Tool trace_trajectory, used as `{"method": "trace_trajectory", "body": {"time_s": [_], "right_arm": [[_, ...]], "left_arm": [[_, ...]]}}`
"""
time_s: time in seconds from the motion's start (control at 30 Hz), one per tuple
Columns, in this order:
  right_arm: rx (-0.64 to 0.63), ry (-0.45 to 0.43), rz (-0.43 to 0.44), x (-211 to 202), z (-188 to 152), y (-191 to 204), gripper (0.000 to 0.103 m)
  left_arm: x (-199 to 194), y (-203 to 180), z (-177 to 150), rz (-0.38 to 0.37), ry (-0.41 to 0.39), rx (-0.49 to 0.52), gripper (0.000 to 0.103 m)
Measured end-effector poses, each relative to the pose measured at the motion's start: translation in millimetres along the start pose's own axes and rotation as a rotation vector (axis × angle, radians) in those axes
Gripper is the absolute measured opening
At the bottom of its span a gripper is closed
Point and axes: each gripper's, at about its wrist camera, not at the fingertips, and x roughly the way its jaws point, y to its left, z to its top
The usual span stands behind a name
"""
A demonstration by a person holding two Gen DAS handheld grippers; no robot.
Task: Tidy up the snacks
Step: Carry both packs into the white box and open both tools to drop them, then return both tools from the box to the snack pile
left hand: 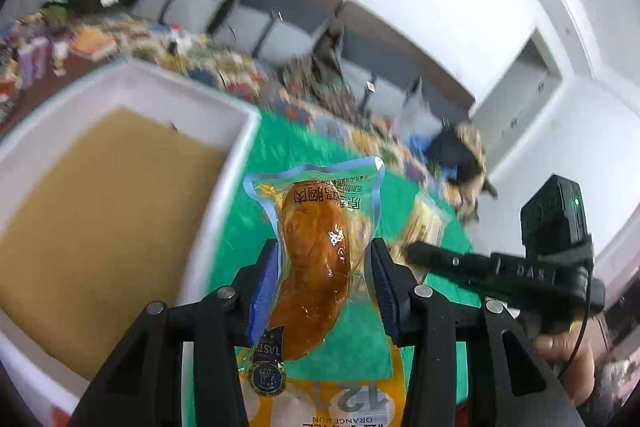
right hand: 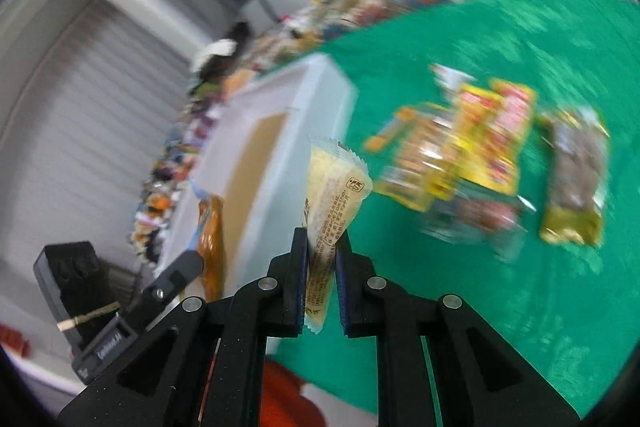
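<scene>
Gripping snacks — left gripper [left hand: 324, 259] jaws half-wide on chicken pouch [left hand: 316, 267], right gripper [right hand: 322, 247] narrow on pale packet [right hand: 332, 195].

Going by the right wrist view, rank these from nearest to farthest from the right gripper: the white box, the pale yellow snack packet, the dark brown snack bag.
1. The pale yellow snack packet, pinched between the right gripper fingers.
2. The white box, just left of the gripper and beyond it.
3. The dark brown snack bag, far right on the green cloth.

The left gripper [left hand: 322, 267] squeezes a clear meat pack [left hand: 316, 267] mid-frame; a white box [left hand: 224, 187] sits left.
</scene>
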Motion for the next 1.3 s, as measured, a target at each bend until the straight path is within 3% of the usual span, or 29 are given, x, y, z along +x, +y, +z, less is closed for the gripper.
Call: {"method": "trace_trajectory", "body": {"time_s": [0.1,0.27,0.37,0.53,0.6,0.63,0.67,0.7,0.73,0.83,1.07,1.17,1.3], "right_arm": [[-0.068,0.002,0.065,9.4,8.4,45.0,0.014],[-0.176,0.037,0.127,42.6,15.9,116.2,0.014],[-0.224,0.075,0.112,72.7,11.5,144.0,0.014],[-0.271,0.142,0.054,124.5,-1.5,161.0,0.014],[-0.28,0.171,0.029,138.2,-7.1,159.8,0.018],[-0.29,0.174,-0.001,142.6,-8.9,160.7,0.021],[-0.303,0.173,-0.029,144.6,-10.8,161.5,0.026],[-0.312,0.174,-0.041,147.3,-12.0,162.2,0.052],[-0.316,0.17,-0.033,148.4,-12.8,161.5,0.062],[-0.335,0.146,-0.04,144.8,-11.4,161.3,0.062],[-0.34,0.042,-0.061,117.2,-4.4,151.0,0.064],[-0.353,-0.008,-0.128,106.3,-5.7,134.0,0.068],[-0.387,-0.06,-0.274,87.1,-23.8,77.0,0.068]], "left_arm": [[-31.1,17.0,23.8,0.049,-0.057,-0.001,0.045],[-57.3,65.7,41.1,0.273,-0.078,0.029,0.047],[-54.9,98.5,29.8,0.396,-0.046,0.031,0.05],[-41.6,133.4,7.0,0.492,0.013,0.028,0.057],[-32.2,144.0,0.0,0.528,0.039,0.019,0.066],[-28.5,148.9,-3.4,0.545,0.05,0.016,0.075],[-27.6,150.4,-5.9,0.552,0.049,0.014,0.083],[-28.3,152.2,-8.3,0.554,0.044,0.011,0.086],[-28.8,152.6,-8.1,0.554,0.041,0.007,0.09],[-31.1,153.9,-7.5,0.562,0.029,-0.007,0.102],[-34.0,125.6,-6.3,0.539,-0.009,0.003,0.102],[-24.7,98.6,-12.7,0.5,-0.005,0.033,0.102],[-2.6,50.0,-31.9,0.402,0.024,0.095,0.102]]}}
